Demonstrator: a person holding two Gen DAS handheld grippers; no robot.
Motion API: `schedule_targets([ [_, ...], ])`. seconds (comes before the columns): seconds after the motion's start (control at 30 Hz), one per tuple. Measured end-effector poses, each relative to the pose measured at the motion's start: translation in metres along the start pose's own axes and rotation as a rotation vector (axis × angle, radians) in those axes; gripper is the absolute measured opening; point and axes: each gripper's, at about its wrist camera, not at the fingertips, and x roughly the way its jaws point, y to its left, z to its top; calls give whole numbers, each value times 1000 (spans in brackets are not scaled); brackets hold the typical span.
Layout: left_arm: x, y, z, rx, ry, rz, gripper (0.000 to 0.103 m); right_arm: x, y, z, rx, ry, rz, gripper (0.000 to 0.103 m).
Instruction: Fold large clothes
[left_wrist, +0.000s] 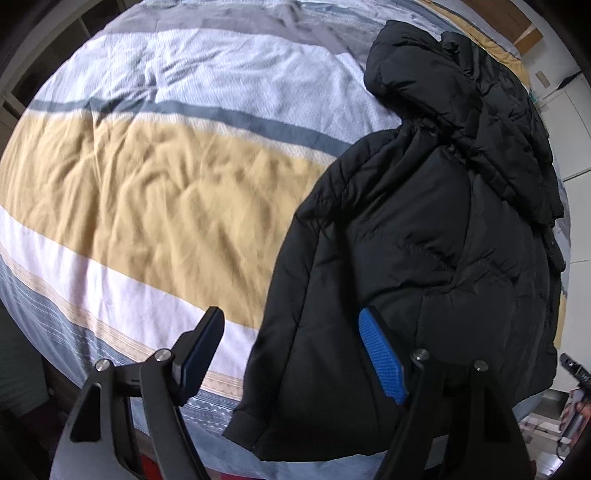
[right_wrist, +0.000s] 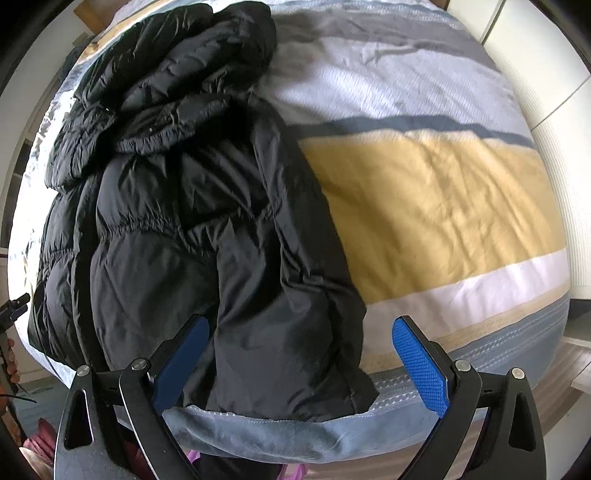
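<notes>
Two spread grippers (left_wrist: 291, 349) (right_wrist: 301, 354), puffy quilted black jacket (left_wrist: 424, 229)

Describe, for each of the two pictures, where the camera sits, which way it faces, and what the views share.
Left wrist view: sits on the left tool, looks forward over the bed; the black jacket lies right; both open fingers show.
Right wrist view: sits on the right tool, faces the bed's near edge; the jacket lies left, a sleeve between its open fingers.
Shared: the same jacket and striped bedcover.
</notes>
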Motion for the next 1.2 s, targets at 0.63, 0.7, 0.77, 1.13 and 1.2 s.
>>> schedule_targets([
  [0.63, 47, -8, -35, -32, 153, -48, 74, 74, -9, -23, 52, 99, 110, 98],
  [0.7, 44, -11, -39, -33, 152, -54, 74, 80, -9, -24, 57, 104, 128, 98],
  [0.77, 42, -15, -41, -22, 154, -55, 74, 84, -10, -25, 66, 104, 145, 98],
  [1.13, 29, -37, -57, -11, 167, -80, 40, 101, -33, -31, 131, 143, 228, 63],
  [1.2, 24, -41, -58, 4, 172, -79, 31, 98, -36, -33, 130, 145, 246, 49],
])
